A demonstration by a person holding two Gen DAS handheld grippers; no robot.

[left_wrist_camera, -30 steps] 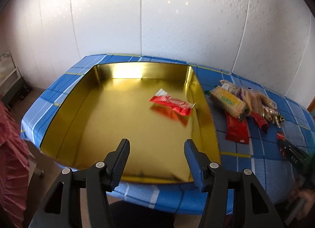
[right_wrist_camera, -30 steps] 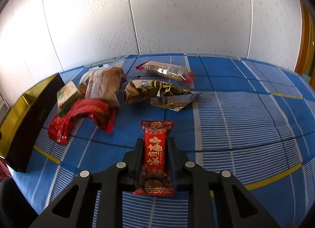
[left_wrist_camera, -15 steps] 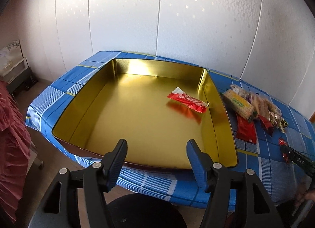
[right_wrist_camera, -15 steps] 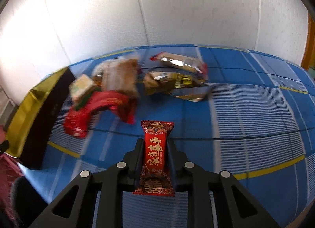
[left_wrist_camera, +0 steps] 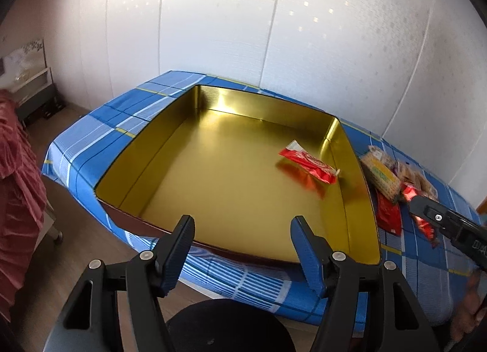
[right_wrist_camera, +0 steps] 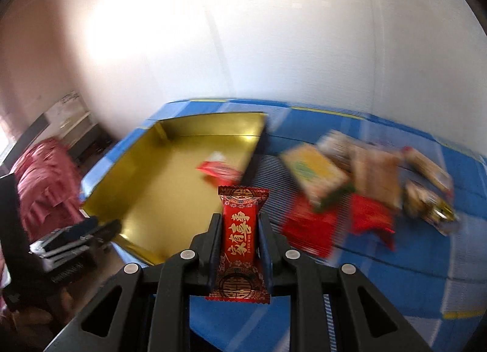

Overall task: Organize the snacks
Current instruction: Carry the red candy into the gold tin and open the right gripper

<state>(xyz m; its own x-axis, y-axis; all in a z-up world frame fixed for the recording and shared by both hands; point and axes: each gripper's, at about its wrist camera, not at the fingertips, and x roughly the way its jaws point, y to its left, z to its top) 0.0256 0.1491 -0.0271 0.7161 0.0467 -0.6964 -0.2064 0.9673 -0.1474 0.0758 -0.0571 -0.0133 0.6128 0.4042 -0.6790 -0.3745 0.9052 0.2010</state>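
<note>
A gold tin box [left_wrist_camera: 170, 151] sits on the blue checked tablecloth and holds one red-and-white snack packet [left_wrist_camera: 307, 165]. My left gripper [left_wrist_camera: 242, 233] is open and empty, hovering off the table in front of the box's near edge. My right gripper [right_wrist_camera: 239, 230] is shut on a red snack packet with gold characters [right_wrist_camera: 239, 230], held in the air near the box's right side [right_wrist_camera: 134, 187]. The right gripper also shows in the left wrist view [left_wrist_camera: 441, 221], above the loose snacks.
Several loose snack packets lie in a pile [left_wrist_camera: 389, 181] on the cloth to the right of the box, blurred in the right wrist view [right_wrist_camera: 350, 187]. A white wall stands behind. A red cloth [left_wrist_camera: 15, 187] and a low shelf are on the left.
My right gripper has lifted and swung left with the red packet, from over the snack pile toward the box. My left gripper has drawn back from the box, which now looks farther.
</note>
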